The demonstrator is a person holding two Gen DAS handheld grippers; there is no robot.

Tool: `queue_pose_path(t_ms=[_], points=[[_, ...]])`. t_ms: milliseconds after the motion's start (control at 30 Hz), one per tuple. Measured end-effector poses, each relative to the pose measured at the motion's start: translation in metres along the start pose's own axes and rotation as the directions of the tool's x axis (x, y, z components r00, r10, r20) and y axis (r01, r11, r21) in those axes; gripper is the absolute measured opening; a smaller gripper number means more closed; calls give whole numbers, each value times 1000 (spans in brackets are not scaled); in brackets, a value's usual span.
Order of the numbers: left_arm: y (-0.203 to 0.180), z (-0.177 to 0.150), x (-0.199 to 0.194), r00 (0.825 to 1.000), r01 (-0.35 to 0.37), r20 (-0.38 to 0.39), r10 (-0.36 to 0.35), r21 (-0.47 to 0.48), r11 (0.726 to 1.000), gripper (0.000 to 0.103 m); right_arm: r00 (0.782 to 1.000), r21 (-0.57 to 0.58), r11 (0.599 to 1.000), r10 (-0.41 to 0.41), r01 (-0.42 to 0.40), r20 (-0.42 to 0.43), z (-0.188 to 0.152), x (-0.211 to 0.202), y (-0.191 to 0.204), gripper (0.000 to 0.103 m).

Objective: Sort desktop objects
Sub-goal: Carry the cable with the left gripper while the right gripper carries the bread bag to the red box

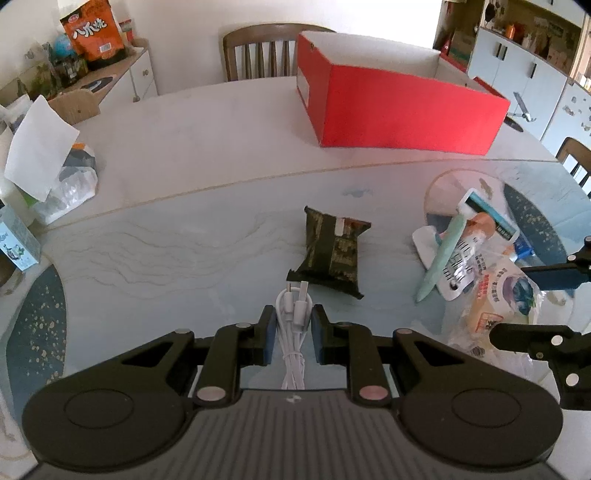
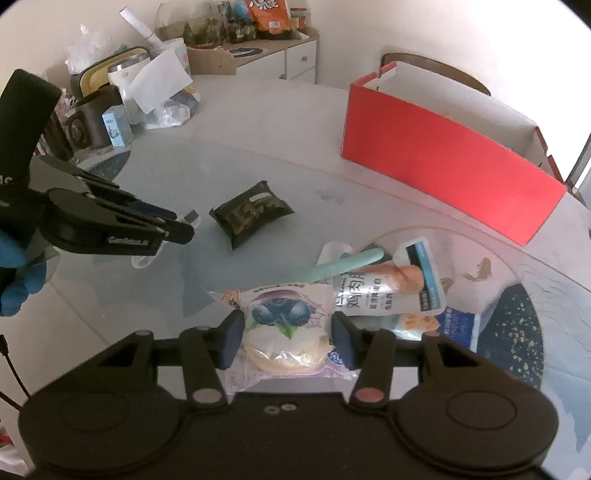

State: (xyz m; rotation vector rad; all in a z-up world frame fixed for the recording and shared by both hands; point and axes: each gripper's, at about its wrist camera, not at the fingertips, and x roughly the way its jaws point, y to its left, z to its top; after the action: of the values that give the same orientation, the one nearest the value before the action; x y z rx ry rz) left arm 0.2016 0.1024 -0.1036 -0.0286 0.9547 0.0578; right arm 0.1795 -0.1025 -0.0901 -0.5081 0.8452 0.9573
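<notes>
Nearby, red box [image 1: 402,110], interior hidden

A wooden chair [image 1: 258,51] stands behind the worktop [image 1: 207,122]. Left of the chair is a white cabinet [image 1: 136,79] with an orange snack bag [image 1: 94,31] on top. Far right of the chair are white cupboards [image 1: 532,74].
</notes>
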Motion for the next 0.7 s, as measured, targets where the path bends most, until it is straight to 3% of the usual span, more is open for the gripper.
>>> queue_pose_path(t_ms=[700], points=[[-36,36,-47,996,42,81,-44,35,999,19,996,9,999,-53,53,65,17,-45,-27,51]])
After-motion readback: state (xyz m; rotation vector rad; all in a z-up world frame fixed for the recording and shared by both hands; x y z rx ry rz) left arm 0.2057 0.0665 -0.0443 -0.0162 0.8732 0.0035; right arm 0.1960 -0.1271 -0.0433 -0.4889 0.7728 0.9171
